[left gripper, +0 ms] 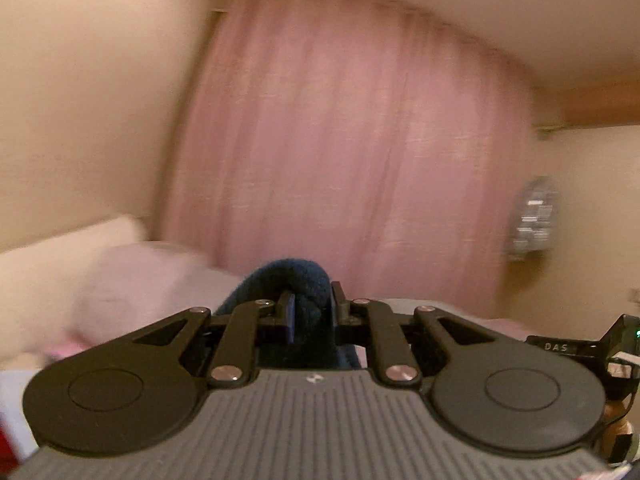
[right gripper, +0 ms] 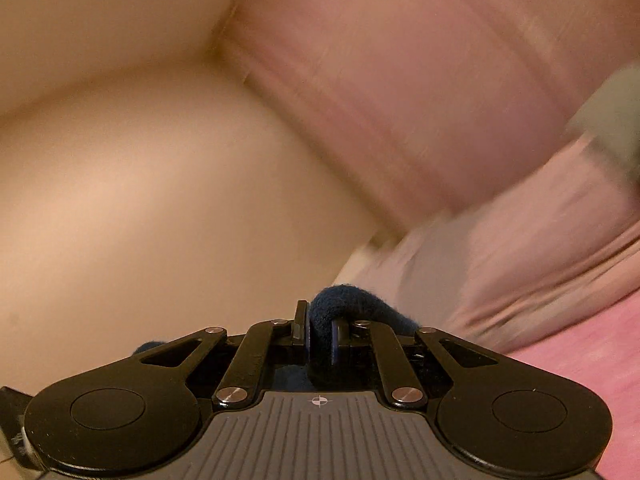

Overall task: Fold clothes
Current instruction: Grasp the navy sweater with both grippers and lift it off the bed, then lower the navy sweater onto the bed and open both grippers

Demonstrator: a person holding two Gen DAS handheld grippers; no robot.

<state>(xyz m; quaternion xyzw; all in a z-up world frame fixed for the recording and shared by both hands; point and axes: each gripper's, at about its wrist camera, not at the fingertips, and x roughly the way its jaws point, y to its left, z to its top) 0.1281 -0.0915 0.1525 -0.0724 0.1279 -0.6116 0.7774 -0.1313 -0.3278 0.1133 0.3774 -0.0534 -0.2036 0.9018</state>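
We are seeing blurred background, garment mostly hidden; left tongs (left gripper: pixel 312 314) pinching navy cloth (left gripper: pixel 288 276), bulging toward 12 o'clock; right tongs (right gripper: pixel 320 330) clamping same navy cloth (right gripper: pixel 340 300).

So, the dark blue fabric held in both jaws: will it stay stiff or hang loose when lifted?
The dark blue fabric probably hangs loose: it bunches into a soft roll between the left gripper jaws. It looks thick and fuzzy at the right gripper, so it likely will not slip easily.
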